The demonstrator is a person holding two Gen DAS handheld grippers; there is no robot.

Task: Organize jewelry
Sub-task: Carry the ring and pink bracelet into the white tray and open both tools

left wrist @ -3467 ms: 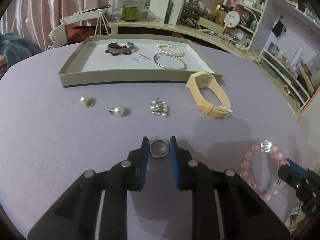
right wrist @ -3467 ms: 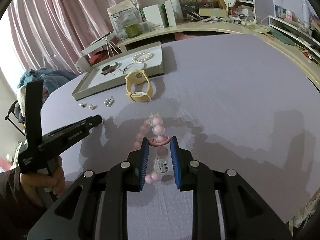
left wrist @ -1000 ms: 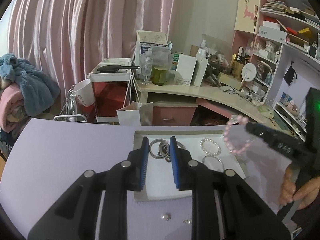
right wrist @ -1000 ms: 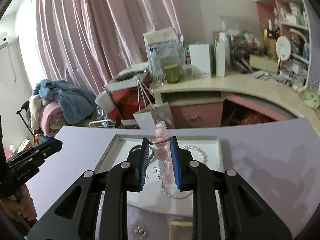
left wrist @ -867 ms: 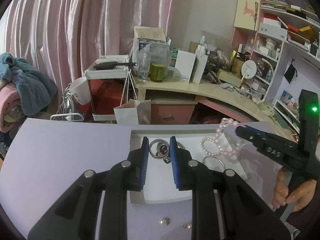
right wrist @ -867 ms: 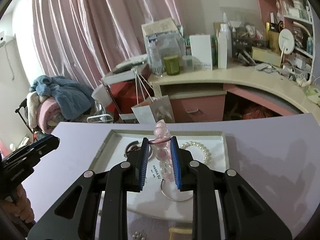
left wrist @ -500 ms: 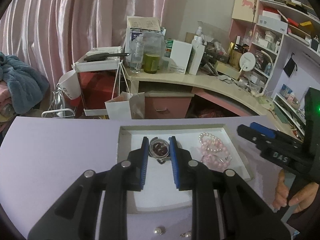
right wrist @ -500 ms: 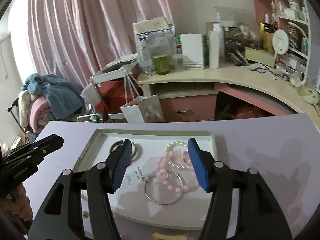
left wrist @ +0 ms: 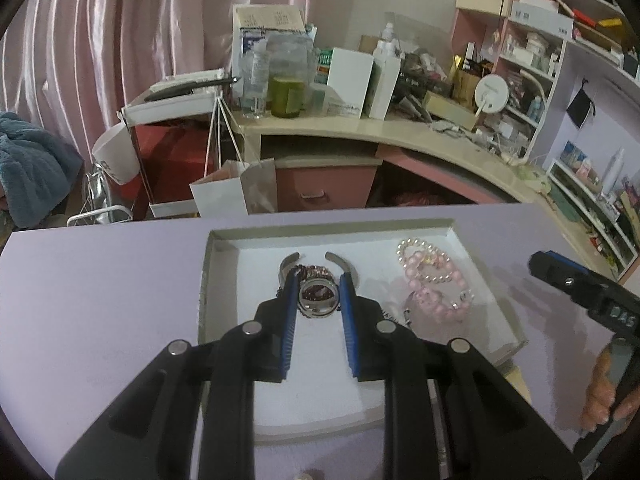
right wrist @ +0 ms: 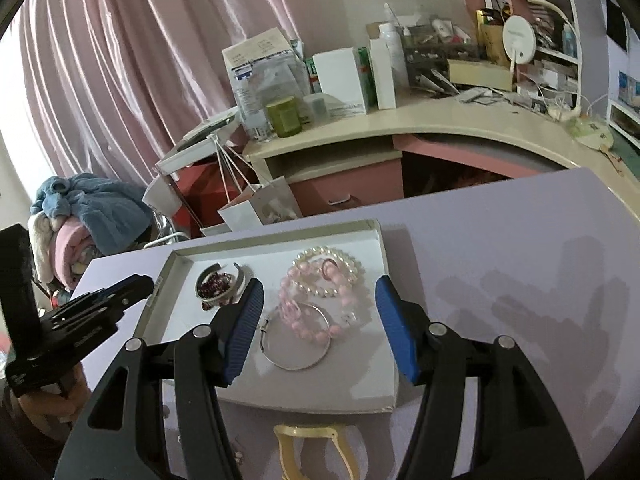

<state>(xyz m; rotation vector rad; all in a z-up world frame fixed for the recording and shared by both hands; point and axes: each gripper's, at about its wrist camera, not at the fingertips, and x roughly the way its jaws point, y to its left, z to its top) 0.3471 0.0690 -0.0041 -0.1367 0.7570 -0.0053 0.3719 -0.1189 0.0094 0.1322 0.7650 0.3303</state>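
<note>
1. Two grippers work over our tray [right wrist: 384, 264]: the left gripper [left wrist: 319, 300] pinches a silver ring [left wrist: 318, 295] above the tray's cuff bracelet [right wrist: 218, 282].
2. Our right gripper [right wrist: 318, 322] hangs spread wide, holding nothing.
3. Inside the tray, a pink bead bracelet [right wrist: 308, 304] overlaps the pearl bracelet [right wrist: 340, 268] and a silver hoop [right wrist: 296, 342].
4. Just outside the tray's near edge lies a yellow watch [right wrist: 316, 450].

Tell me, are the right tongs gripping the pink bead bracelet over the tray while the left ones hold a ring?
Not quite: the right tongs are open. The pink bead bracelet lies loose in the shallow grey tray, per the right wrist view. The left tongs do hold the silver ring.
</note>
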